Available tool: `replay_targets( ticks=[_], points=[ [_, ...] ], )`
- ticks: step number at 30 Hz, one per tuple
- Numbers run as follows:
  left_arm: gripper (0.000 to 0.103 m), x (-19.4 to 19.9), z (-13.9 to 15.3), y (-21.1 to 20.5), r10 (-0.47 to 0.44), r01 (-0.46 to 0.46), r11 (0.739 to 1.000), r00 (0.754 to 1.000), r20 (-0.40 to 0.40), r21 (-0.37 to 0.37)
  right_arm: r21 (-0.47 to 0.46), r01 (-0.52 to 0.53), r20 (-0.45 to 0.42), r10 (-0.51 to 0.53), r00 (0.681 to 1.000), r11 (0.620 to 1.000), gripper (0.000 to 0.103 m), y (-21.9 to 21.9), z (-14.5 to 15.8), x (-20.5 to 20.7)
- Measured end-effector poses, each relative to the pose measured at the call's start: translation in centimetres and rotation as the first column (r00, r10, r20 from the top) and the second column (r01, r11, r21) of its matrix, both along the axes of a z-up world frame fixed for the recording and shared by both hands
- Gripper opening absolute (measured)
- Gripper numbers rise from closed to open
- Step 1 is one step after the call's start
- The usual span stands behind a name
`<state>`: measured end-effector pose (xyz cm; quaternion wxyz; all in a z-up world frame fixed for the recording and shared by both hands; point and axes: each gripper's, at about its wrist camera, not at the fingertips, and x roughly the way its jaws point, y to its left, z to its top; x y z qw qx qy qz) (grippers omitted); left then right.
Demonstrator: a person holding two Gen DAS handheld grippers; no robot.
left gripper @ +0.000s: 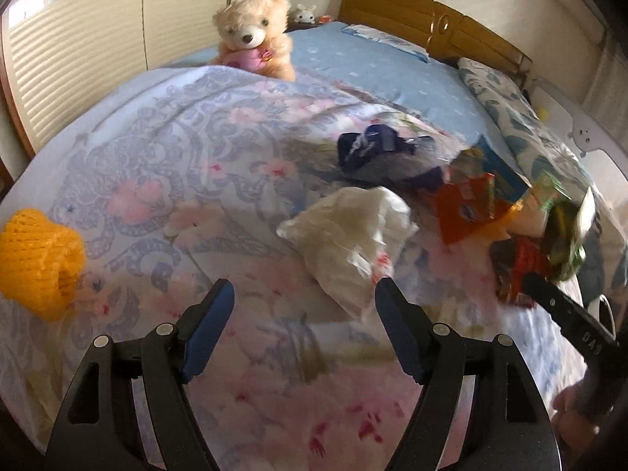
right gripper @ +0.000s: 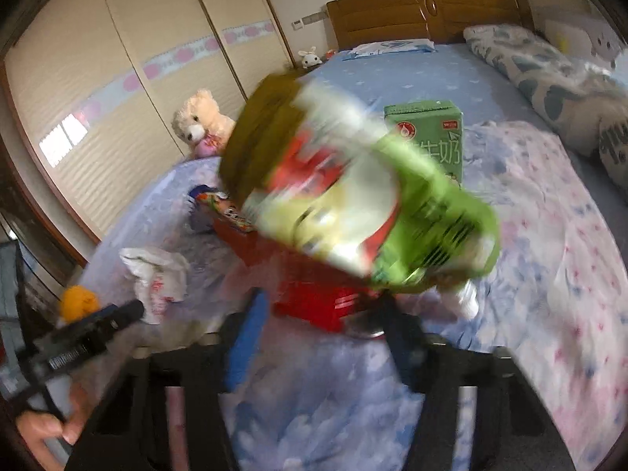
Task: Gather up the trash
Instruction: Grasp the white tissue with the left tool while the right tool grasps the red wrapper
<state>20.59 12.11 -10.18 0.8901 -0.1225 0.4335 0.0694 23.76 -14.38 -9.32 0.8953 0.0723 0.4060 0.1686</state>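
My left gripper (left gripper: 304, 294) is open and empty above the floral quilt, just short of a crumpled white plastic bag (left gripper: 353, 231). An orange foam net (left gripper: 37, 259) lies at the far left. Beyond the bag lie a dark blue wrapper (left gripper: 373, 145) and an orange snack packet (left gripper: 467, 208). My right gripper (right gripper: 322, 306) holds a bundle of wrappers, a green-and-white packet (right gripper: 365, 204) over a red one (right gripper: 314, 294); this view is blurred. The bundle also shows in the left wrist view (left gripper: 549, 247).
A teddy bear (left gripper: 255, 35) sits at the quilt's far edge. A green milk carton (right gripper: 428, 133) stands on the bed behind the bundle. Wardrobe doors (left gripper: 78, 59) line the left. A wooden headboard (left gripper: 439, 23) and a pillow (left gripper: 506, 102) lie beyond.
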Motion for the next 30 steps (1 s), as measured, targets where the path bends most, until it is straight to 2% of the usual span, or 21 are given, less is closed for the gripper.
replay_targets(
  ticks=[1, 2, 3, 5, 8, 13, 20, 30],
  points=[
    [0.067, 0.1, -0.2, 0.1, -0.001, 0.001, 1.000, 1.000, -0.006, -0.005, -0.012, 0.000, -0.010, 0.000, 1.000, 1.000, 0.027, 0.0, -0.2, 0.2],
    [0.049, 0.2, -0.4, 0.1, -0.011, 0.011, 1.000, 1.000, -0.014, -0.015, -0.020, -0.004, -0.014, 0.003, 1.000, 1.000, 0.024, 0.0, -0.3, 0.2],
    [0.041, 0.3, -0.6, 0.0, -0.026, 0.025, 0.999, 0.999, -0.020, -0.028, -0.025, -0.010, -0.012, 0.009, 1.000, 1.000, 0.022, 0.0, -0.3, 0.2],
    [0.015, 0.1, -0.4, -0.5, -0.056, 0.055, 0.998, 0.998, -0.008, -0.035, -0.030, -0.028, -0.004, 0.028, 1.000, 0.999, 0.015, 0.1, -0.1, -0.2],
    [0.013, -0.7, 0.1, -1.7, -0.082, 0.082, 0.997, 0.997, 0.004, 0.002, 0.007, -0.053, -0.001, 0.053, 0.999, 0.999, 0.009, -0.1, 0.3, -1.3],
    [0.012, -2.5, 0.4, -3.7, -0.126, 0.126, 0.992, 0.992, 0.010, -0.019, 0.082, -0.080, -0.010, 0.081, 0.997, 0.993, 0.009, -1.1, 0.8, -3.5],
    [0.012, -5.2, 0.8, -6.9, -0.206, 0.207, 0.977, 0.978, 0.011, -0.052, 0.110, -0.095, -0.025, 0.098, 0.995, 0.989, 0.009, -3.1, 1.5, -6.8],
    [0.012, -6.7, 0.7, -12.9, -0.349, 0.348, 0.935, 0.937, -0.001, -0.073, 0.116, 0.007, -0.034, -0.003, 0.999, 0.993, 0.009, -8.2, 1.3, -10.4]
  ],
)
